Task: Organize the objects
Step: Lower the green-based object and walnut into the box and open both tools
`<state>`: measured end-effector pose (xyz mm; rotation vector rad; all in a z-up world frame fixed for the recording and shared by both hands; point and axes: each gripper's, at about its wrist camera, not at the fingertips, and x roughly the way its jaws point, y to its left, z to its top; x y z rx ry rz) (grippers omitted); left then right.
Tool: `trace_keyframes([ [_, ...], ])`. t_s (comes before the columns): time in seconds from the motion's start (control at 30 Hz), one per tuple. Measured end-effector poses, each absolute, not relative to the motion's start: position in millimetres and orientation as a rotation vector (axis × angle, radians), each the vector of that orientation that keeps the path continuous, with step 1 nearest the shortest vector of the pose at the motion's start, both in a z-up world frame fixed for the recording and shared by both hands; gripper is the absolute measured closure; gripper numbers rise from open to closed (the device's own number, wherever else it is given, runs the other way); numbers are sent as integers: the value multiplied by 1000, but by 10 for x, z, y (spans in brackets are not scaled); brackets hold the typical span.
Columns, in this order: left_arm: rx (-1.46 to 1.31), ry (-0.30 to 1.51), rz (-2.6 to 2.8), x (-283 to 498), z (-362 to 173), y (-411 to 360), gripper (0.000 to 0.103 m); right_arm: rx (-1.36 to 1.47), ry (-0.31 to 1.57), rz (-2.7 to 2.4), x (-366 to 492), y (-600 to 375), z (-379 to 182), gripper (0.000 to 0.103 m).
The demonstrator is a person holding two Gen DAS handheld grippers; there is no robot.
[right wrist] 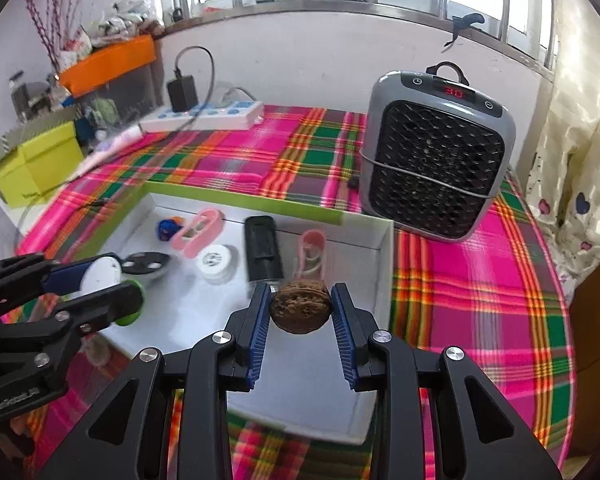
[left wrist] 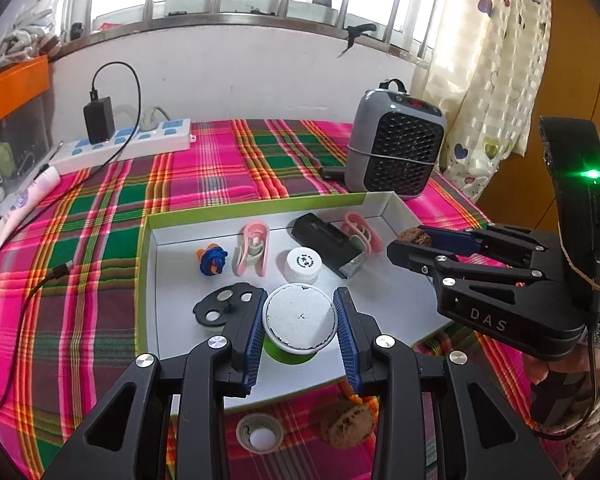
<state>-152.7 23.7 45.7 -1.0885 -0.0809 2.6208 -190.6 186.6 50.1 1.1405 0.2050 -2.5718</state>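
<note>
So my right gripper [right wrist: 300, 312] pinches a walnut [right wrist: 301, 307] above the tray's [right wrist: 384, 264] right edge, left gripper [left wrist: 300, 318] clamps a green tub [left wrist: 299, 318] over its front edge.

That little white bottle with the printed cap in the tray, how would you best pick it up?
Grip the white bottle across its round cap, coming down from above. It stands upright, so the cap's curved sides face outward for the jaws. Set them front to back: the pink clip and the black box stand close on either side.
</note>
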Motion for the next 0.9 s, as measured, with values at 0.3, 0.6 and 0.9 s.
trace_keyframes([
  [0.3, -1115, -83, 2613, -1631, 384, 268, 71, 1169, 260, -2562, -2039, 1797, 379, 71],
  [0.6, -1129, -83, 2605, -1691, 340, 284, 71, 1192, 275, -2561, -2107, 1812, 305, 71],
  [0.9, -1145, -82, 2601, -1712, 298, 288, 71, 1210, 287, -2542, -2106, 1796, 263, 71],
])
